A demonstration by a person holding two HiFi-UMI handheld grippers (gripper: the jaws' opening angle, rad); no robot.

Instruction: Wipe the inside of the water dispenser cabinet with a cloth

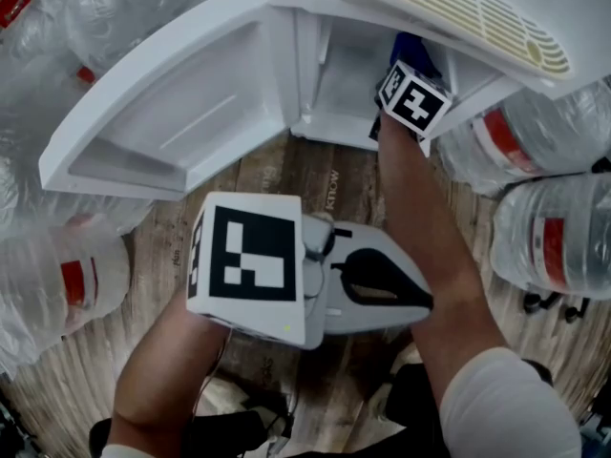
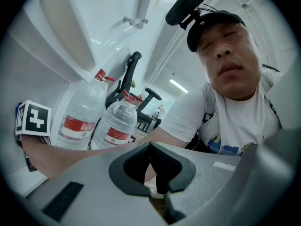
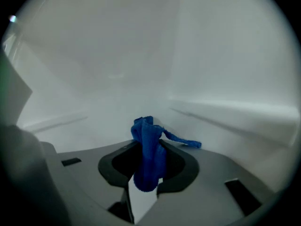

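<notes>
The white water dispenser cabinet (image 1: 336, 92) stands with its door (image 1: 181, 113) swung wide to the left. My right gripper (image 3: 149, 144) is shut on a blue cloth (image 3: 146, 132) and reaches into the cabinet on its right side; only its marker cube (image 1: 412, 98) and a bit of the cloth (image 1: 410, 46) show in the head view. The cloth bunches out of the jaws close to the white inner walls (image 3: 216, 69). My left gripper (image 1: 403, 290) hangs outside, in front of the cabinet, shut and holding nothing, and faces back toward the person (image 2: 151, 148).
Large water bottles with red labels crowd both sides of the cabinet (image 1: 558, 241), (image 1: 76, 275), (image 2: 117, 124). A slotted drip tray (image 1: 458, 8) tops the dispenser. The floor is wood planks (image 1: 286, 175). Black chair legs (image 1: 549, 303) show at right.
</notes>
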